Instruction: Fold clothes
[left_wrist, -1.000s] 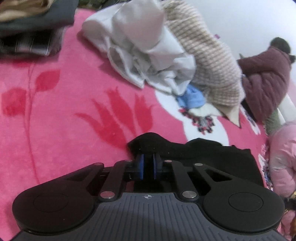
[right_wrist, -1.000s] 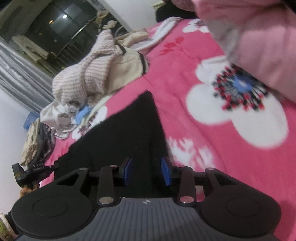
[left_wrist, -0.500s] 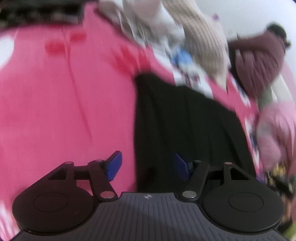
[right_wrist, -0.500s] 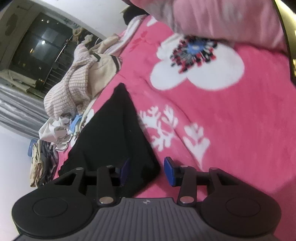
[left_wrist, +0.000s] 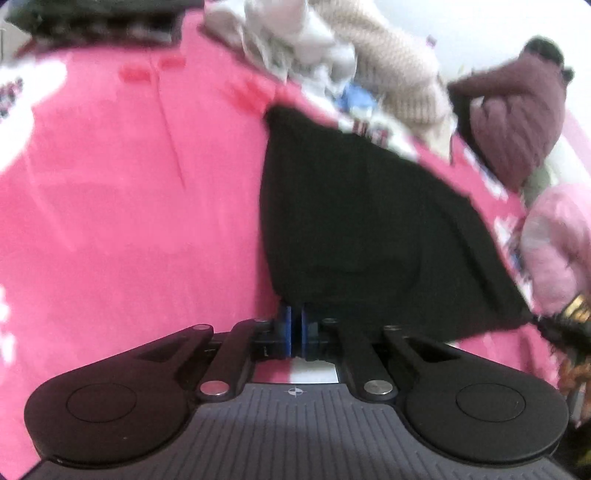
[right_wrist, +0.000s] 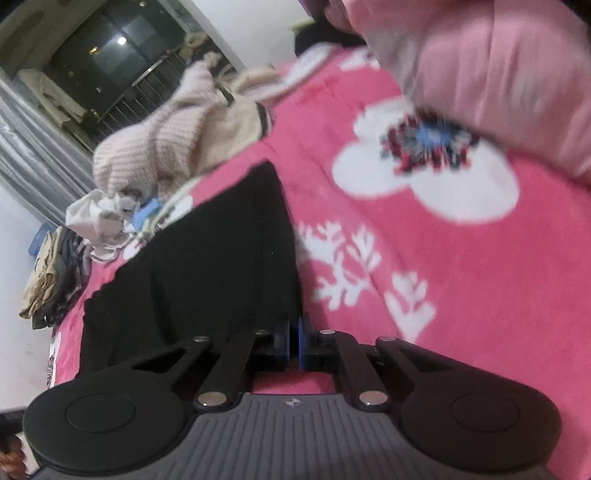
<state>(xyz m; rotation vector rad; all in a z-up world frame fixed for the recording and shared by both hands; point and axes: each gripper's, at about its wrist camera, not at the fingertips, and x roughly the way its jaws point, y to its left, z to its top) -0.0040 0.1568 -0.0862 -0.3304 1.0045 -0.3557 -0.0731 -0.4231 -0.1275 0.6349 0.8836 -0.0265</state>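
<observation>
On the pink flowered blanket (left_wrist: 110, 206) the black garment (left_wrist: 354, 229) lies spread flat. The left gripper (left_wrist: 294, 325) sits low at its near left corner, blue pads pressed together on the hem. The right gripper (right_wrist: 293, 332) is low at the garment's (right_wrist: 207, 266) near right corner, clamped on the cloth too. A heap of unfolded clothes (right_wrist: 173, 144) lies beyond

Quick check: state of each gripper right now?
Left gripper: closed on the near edge of the black garment.
Right gripper: closed on the black garment's near corner.
</observation>
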